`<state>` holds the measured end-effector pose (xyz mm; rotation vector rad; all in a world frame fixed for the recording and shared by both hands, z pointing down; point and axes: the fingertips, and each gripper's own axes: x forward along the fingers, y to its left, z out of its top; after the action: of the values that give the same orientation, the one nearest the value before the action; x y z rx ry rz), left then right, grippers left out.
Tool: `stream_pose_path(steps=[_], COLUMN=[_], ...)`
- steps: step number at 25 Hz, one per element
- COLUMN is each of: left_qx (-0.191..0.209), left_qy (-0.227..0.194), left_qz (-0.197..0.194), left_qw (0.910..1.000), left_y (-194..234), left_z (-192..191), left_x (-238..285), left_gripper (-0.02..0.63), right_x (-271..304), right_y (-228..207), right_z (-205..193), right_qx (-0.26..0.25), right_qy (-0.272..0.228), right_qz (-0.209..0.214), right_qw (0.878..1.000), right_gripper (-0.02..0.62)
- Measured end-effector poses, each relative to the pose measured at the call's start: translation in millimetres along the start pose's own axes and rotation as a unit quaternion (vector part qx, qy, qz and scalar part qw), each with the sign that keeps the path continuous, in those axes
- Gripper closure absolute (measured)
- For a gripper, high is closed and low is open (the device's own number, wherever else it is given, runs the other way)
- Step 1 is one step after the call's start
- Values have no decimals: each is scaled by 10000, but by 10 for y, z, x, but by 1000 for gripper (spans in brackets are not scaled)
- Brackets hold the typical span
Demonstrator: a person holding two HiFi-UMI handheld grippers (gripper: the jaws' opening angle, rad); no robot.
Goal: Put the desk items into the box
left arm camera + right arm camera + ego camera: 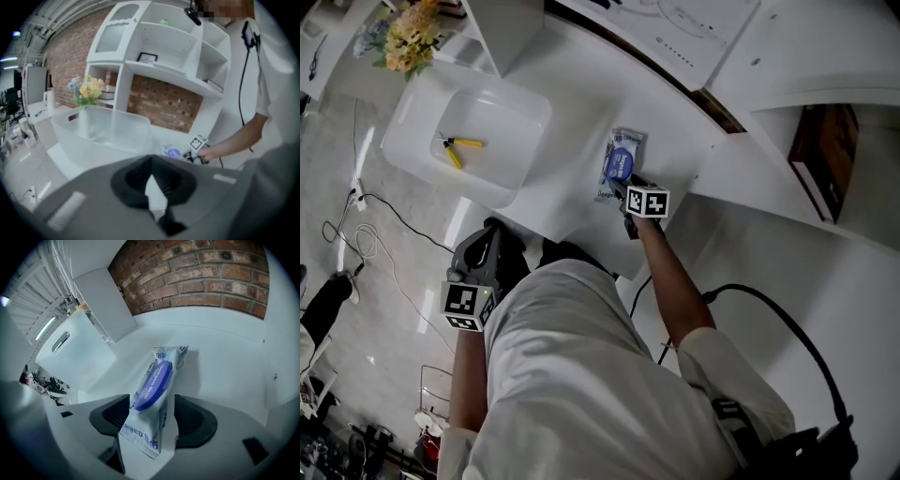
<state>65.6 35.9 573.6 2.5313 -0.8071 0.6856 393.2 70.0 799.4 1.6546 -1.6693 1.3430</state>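
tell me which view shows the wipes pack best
The right gripper view: the wipes pack lies large between the open jaws of the right gripper, blue lid clear. The head view shows it small on the desk; the left gripper view, only a blue speck.

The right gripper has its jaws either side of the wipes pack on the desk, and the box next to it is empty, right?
Not quite: the box is not empty. The head view shows a yellow-handled tool lying in it. The rest stands: the right gripper has its open jaws either side of the wipes pack on the desk.
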Motion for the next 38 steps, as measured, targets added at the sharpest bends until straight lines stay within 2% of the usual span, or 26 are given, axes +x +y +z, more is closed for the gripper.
stream_pose_path(steps=[6, 10, 13, 22, 38], left_qx=[-132, -158, -157, -110, -31], left_qy=[37, 38, 23, -94, -278], left_qz=[150, 199, 200, 153, 21], left_qw=[9998, 9997, 9997, 9998, 9996], left_y=[74, 101, 111, 211, 486], left_z=[-23, -22, -8, 46, 43], left_x=[1, 7, 13, -36, -287], left_gripper=[603, 603, 603, 603, 603], right_x=[113, 126, 99, -48, -463], right_y=[-9, 77, 176, 354, 812], right_z=[-24, -12, 13, 125, 418], right_qx=[96, -83, -322, -442, -190], right_qy=[204, 324, 373, 204, -309], right_qz=[14, 152, 286, 295, 240], right_qw=[9997, 9993, 9984, 9984, 9991], right_gripper=[332, 482, 512, 525, 526])
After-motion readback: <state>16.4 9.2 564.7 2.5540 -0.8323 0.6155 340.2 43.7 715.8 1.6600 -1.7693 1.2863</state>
